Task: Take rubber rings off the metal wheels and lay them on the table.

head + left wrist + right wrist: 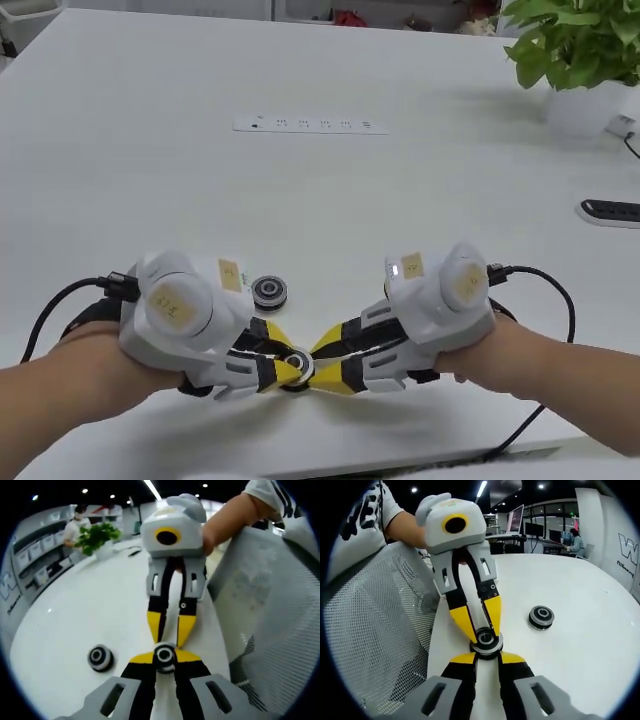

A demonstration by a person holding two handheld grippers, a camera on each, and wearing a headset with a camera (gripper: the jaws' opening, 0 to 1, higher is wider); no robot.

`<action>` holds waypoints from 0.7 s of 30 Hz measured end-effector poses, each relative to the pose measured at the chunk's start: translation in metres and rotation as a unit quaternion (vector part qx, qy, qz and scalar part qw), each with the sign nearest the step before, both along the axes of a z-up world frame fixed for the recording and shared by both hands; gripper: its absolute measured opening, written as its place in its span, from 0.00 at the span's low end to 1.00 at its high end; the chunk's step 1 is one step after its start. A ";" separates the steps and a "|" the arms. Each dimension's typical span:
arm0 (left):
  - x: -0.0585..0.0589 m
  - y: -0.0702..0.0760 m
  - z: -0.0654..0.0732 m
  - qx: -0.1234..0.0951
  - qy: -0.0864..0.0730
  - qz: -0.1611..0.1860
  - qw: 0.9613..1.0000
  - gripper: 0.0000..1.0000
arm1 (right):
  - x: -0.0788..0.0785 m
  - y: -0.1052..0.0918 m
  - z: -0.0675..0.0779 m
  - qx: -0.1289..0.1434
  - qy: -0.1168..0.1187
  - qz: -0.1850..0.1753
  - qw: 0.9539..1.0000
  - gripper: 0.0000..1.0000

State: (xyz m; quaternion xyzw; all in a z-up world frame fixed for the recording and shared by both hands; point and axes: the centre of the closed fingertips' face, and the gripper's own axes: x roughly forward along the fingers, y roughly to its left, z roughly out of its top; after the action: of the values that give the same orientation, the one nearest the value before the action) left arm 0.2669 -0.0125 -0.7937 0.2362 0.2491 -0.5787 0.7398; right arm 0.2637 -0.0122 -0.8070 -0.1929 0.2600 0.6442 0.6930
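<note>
Meeting tip to tip near the table's (320, 200) front edge, the left gripper (268, 362) and right gripper (328, 366) both clamp one metal wheel (296, 364), its black rubber ring (486, 653) on. A second wheel (269, 291) lies just behind them.

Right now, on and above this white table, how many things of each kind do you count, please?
metal wheels: 2
hand-held grippers, left and right: 2
power strips, white and black: 2
potted plant: 1
Total: 7
</note>
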 end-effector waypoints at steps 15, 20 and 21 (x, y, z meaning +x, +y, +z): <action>-0.001 0.000 0.000 0.002 -0.002 0.000 1.000 0.14 | 0.006 -0.003 -0.002 -0.009 0.016 -0.024 1.000 0.01; -0.001 0.000 0.000 0.002 -0.002 0.000 1.000 0.14 | 0.007 -0.004 -0.003 -0.003 0.036 -0.037 0.999 0.00; -0.001 0.000 0.000 0.002 -0.002 0.000 1.000 0.14 | 0.007 -0.004 -0.003 -0.003 0.036 -0.038 0.999 0.00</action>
State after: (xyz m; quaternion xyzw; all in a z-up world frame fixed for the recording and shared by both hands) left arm 0.2660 -0.0126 -0.7940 0.2393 0.2487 -0.5776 0.7398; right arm 0.2706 -0.0161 -0.8098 -0.1618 0.2941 0.6227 0.7068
